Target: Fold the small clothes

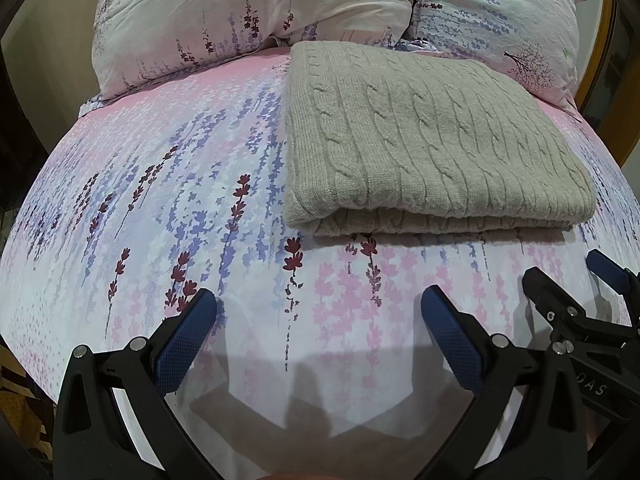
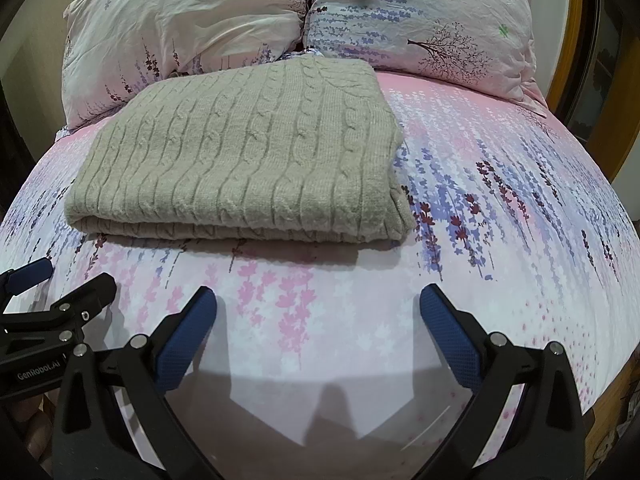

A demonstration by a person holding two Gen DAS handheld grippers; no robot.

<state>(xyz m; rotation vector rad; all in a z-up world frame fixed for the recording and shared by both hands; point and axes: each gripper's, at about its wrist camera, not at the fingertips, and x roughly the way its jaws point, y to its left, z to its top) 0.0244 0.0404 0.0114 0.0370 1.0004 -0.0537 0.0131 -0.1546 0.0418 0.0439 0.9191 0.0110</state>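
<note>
- While seen from the left wrist view, left gripper [image 1: 318, 304] hovers over floral bedsheet [image 1: 160, 200], jaws spread wide, holding nothing.
- Folded grey cable-knit sweater [image 1: 420, 136] lies ahead to the right, near two pillows [image 1: 240, 12]; right gripper [image 1: 572, 276] pokes in at right edge, its jaw gap hard to judge here.
- Right wrist view: right gripper [image 2: 318, 304] jaws wide apart, empty, above sheet [image 2: 480, 220].
- Sweater [image 2: 248, 152] sits ahead-left, folded flat; left gripper [image 2: 68, 280] at left edge.

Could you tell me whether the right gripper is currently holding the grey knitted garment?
No, the right gripper is open and empty above the floral bedsheet, short of the folded grey knit.
</note>
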